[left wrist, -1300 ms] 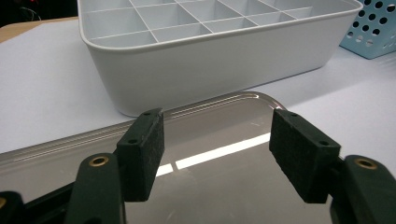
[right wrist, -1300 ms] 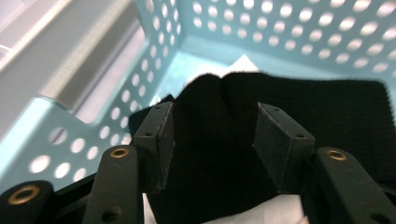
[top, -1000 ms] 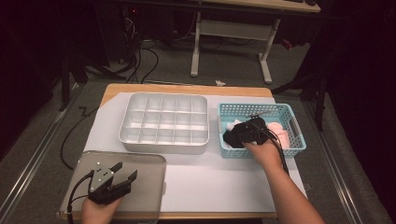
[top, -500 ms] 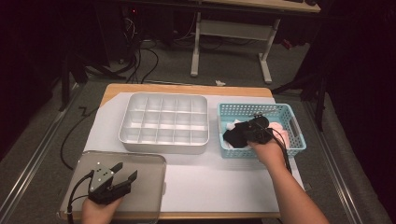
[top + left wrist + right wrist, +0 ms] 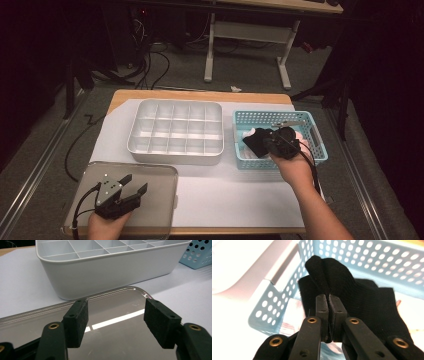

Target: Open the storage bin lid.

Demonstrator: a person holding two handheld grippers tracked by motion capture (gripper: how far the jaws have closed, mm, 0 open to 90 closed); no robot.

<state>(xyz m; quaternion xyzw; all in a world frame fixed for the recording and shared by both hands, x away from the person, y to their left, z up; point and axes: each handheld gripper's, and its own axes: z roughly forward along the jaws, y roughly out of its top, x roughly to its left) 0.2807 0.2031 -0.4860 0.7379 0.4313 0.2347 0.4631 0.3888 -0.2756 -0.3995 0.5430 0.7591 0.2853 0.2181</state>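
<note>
Right tongs [image 5: 328,315], just closed, pinch black cloth [image 5: 352,290] over blue basket [image 5: 320,145]; left tongs [image 5: 117,322] gape empty above clear lid [image 5: 112,335].

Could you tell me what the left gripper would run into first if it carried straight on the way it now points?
Probably the near wall of the white divided tray: the left gripper, jaws open, points across the clear lid toward it, though depth is hard to judge.

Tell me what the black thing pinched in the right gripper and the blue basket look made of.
Black cloth: looks like knitted fabric, matte; a fine ribbed weave shows and it folds softly between the pads. Blue basket: likely moulded plastic, smooth with a slight sheen, with even rows of round holes.
</note>
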